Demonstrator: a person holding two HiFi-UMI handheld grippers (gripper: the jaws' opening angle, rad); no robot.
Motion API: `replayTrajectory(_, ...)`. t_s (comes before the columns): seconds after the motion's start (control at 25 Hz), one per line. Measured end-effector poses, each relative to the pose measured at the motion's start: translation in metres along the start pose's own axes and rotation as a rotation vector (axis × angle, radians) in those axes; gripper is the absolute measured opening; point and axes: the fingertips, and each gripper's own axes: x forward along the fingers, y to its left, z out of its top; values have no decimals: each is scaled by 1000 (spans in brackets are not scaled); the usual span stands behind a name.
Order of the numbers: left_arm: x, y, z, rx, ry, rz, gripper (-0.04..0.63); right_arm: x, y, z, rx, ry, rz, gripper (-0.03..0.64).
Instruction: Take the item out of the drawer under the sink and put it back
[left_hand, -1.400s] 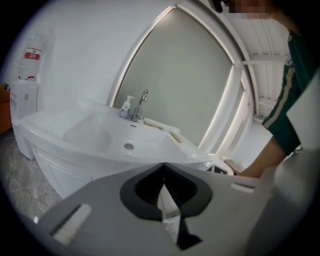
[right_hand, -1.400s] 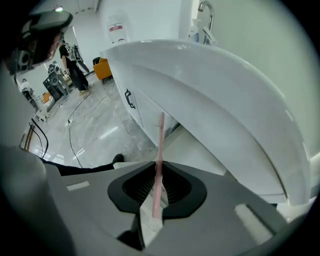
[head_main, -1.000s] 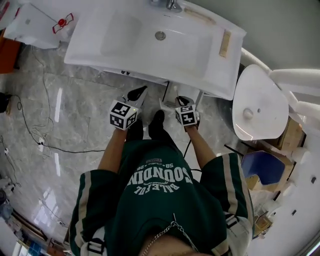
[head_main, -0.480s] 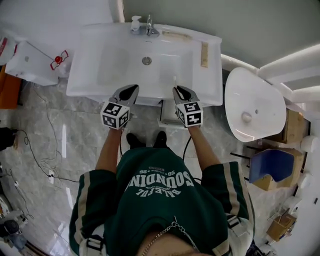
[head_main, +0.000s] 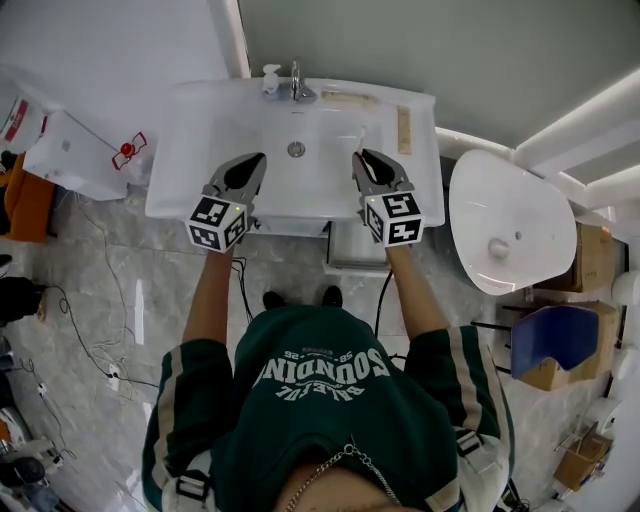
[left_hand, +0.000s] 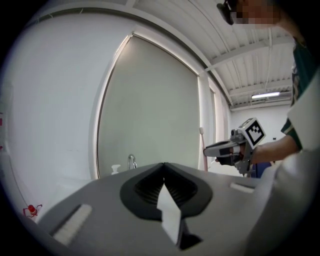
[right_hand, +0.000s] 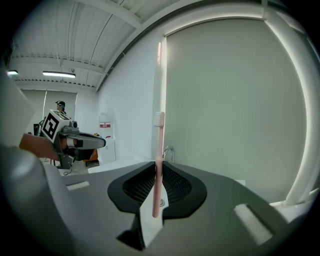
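Observation:
A pink toothbrush (right_hand: 159, 150) stands upright between the jaws of my right gripper (right_hand: 159, 166), which is shut on its handle, bristle head up. In the head view the right gripper (head_main: 366, 163) hovers over the right part of the white sink (head_main: 200, 190), and the toothbrush is hard to make out there. My left gripper (head_main: 246, 170) is level with it over the basin's left part. Its jaws (left_hand: 164, 170) are shut with nothing between them. A white drawer (head_main: 355, 248) juts out open beneath the sink's front edge.
A faucet (head_main: 296, 80) and a soap bottle (head_main: 270, 75) stand at the sink's back, with a wooden strip (head_main: 404, 130) on its right rim. A toilet (head_main: 500, 215) is to the right, a white box (head_main: 75, 155) to the left, and cables (head_main: 90, 320) lie on the floor.
Both grippers have risen from below the sink's front edge to above the basin. The right one has carried the toothbrush along.

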Motion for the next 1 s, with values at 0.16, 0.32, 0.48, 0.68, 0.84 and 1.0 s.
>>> replayTrajectory(0.16, -1, -1, -10, -22, 8, 10, 50, 3, 5, -7, 6, 6, 13, 49)
replayTrajectory(0.32, -1, -4, -16, -38, 19, 11, 49, 4, 6, -12, 9, 16, 22, 49)
replayTrajectory(0.48, -2, -6, -21, -47, 25, 12, 50, 3, 6, -15, 15, 20, 24, 49)
replayTrajectory(0.68, -5, -12, -30, -64, 38, 13, 51, -1, 7, -26, 17, 41, 28, 49)
replayTrajectory(0.84, -4, -19, -41, -82, 53, 11, 49, -4, 7, -40, 23, 69, 34, 49)
replayTrajectory(1.0, -5, -28, -55, -105, 73, 14, 49, -9, 9, -57, 33, 99, 44, 49)
